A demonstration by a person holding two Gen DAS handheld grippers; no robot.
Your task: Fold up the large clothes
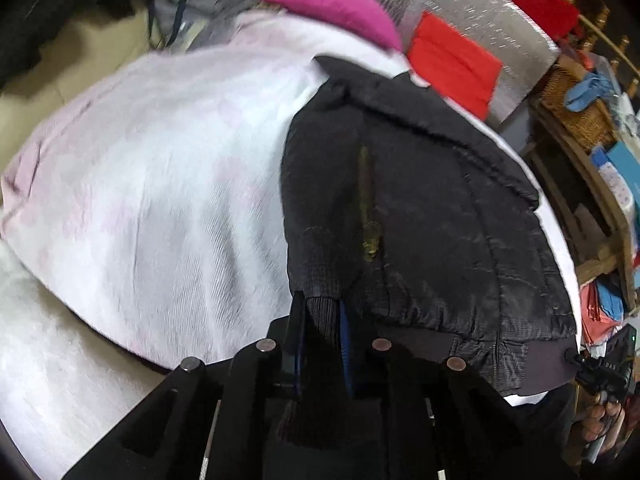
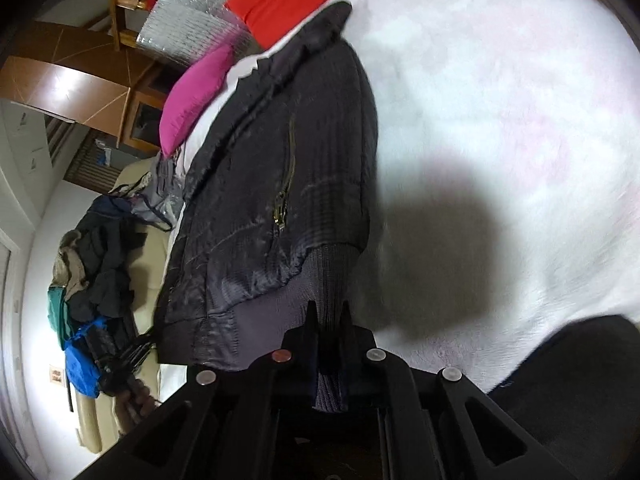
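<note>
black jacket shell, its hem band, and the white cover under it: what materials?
Black jacket shell: looks like thin synthetic, nylon or polyester, slightly glossy; it shows sheen streaks and fine creases. Hem band: ribbed knit, matte, with parallel ribs visible where both grippers pinch it. Zipper: brassy, probably metal. White cover: soft woven or fleecy cloth, matte, with faint pink patches; blur leaves the weave open.

I am looking at a bed under a pale white-and-pink blanket [image 1: 160,168]. A black jacket [image 1: 420,216] is lying flat on it, and a magenta pillow [image 1: 332,4] and red cushion [image 1: 452,64] are sitting at its far edge.
</note>
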